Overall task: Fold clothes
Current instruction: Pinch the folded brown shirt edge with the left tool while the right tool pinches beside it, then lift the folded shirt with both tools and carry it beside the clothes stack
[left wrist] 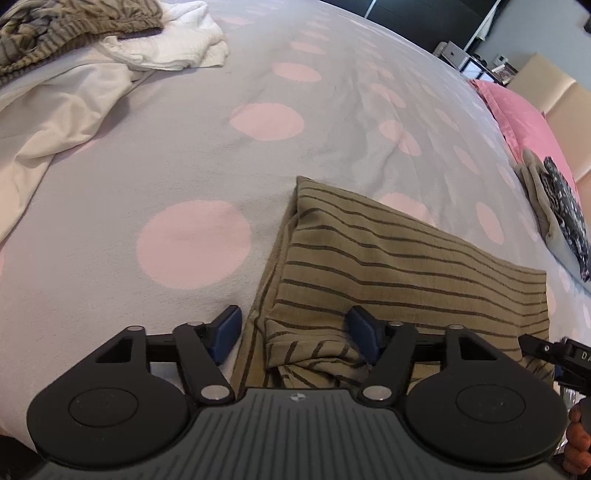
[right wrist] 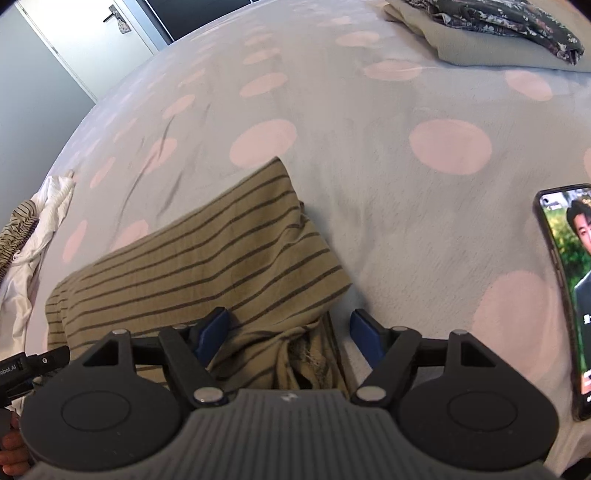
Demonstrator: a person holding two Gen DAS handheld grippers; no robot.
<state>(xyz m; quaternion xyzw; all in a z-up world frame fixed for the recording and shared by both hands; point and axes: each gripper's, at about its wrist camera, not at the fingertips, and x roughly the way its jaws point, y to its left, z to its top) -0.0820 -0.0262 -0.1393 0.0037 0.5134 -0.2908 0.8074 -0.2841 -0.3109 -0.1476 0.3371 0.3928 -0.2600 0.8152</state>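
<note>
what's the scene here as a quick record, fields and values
surface: bed cover, grey with pink dots
garment in work: striped top, tan, partly folded, lying on the cover
left gripper: open, near edge of the top between its fingers
right gripper: open, bunched edge of the top between its fingers
unfolded pile: white and striped clothes, far left
folded stack: grey and floral pieces
other: phone, screen lit, right of the top
</note>
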